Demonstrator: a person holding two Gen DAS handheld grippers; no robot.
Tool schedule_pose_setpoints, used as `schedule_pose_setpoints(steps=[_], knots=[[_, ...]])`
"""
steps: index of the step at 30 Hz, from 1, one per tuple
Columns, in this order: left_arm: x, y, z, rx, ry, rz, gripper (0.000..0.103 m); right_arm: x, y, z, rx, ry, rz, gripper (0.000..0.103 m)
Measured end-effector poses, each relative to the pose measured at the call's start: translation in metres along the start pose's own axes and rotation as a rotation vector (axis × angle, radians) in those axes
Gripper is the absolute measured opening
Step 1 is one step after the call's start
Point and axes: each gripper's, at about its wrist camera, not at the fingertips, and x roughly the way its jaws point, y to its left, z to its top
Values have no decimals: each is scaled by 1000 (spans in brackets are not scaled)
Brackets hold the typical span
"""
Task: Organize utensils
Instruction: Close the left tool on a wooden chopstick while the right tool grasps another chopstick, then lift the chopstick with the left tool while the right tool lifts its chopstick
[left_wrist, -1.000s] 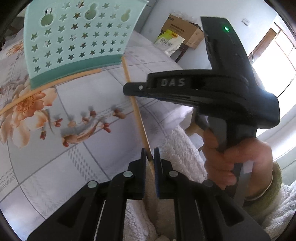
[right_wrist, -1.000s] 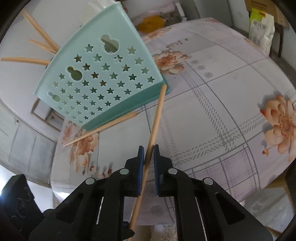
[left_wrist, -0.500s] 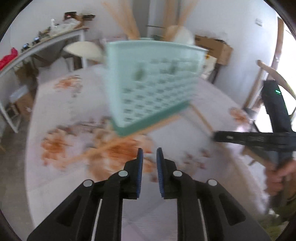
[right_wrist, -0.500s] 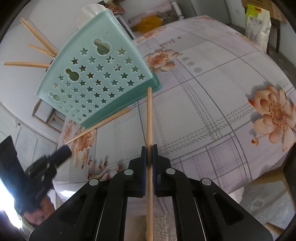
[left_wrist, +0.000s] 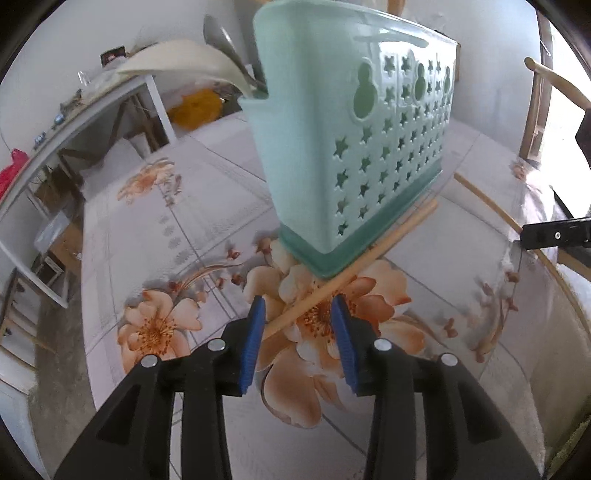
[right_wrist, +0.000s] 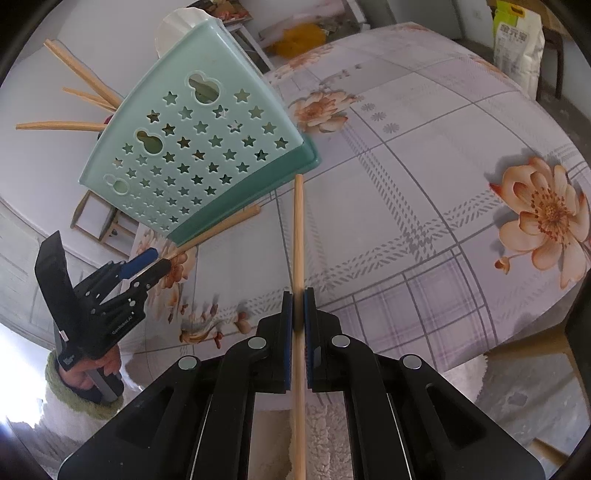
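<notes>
A mint green utensil holder (left_wrist: 354, 147) with star holes stands on the floral tablecloth (left_wrist: 184, 229); it also shows in the right wrist view (right_wrist: 192, 147), with several chopsticks (right_wrist: 85, 79) sticking out of its top. A wooden chopstick (left_wrist: 351, 273) lies on the cloth against the holder's base. My left gripper (left_wrist: 297, 314) is open with the near end of that chopstick between its fingers. My right gripper (right_wrist: 298, 295) is shut on a second chopstick (right_wrist: 298, 229), whose tip points at the holder's base.
A white spoon (left_wrist: 184, 66) and a metal spoon (left_wrist: 225, 40) stand in the holder's end compartment. A wooden chair (left_wrist: 546, 96) is at the far right. A side table (left_wrist: 92, 99) with clutter stands behind the table. A bag (right_wrist: 517, 40) sits on the floor.
My left gripper has swung from beside the right gripper to the chopstick lying by the holder and has opened around its end. My right gripper has kept hold of its chopstick and straightened it.
</notes>
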Motion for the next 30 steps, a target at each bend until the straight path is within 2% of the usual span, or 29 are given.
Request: schedule_pose_setpoints(steps=[5,10,14,20,30], knots=[[0,11,-1,-117,73,-112,36,-2,-3,0,6,3,10,4],[-11,3,-12,-157,111,-149,22,-6,-6,1,2,10,9,4],[-22,-11,-20,-186,136,-176,19,-6,-6,0,7,9,12,4],[-35,-33,-12,-117,113,-167,20,-5,-3,1,0,12,4,4],[-6,-57,27,-11,118,-135,20,0,12,13,-73,8,-56,10]])
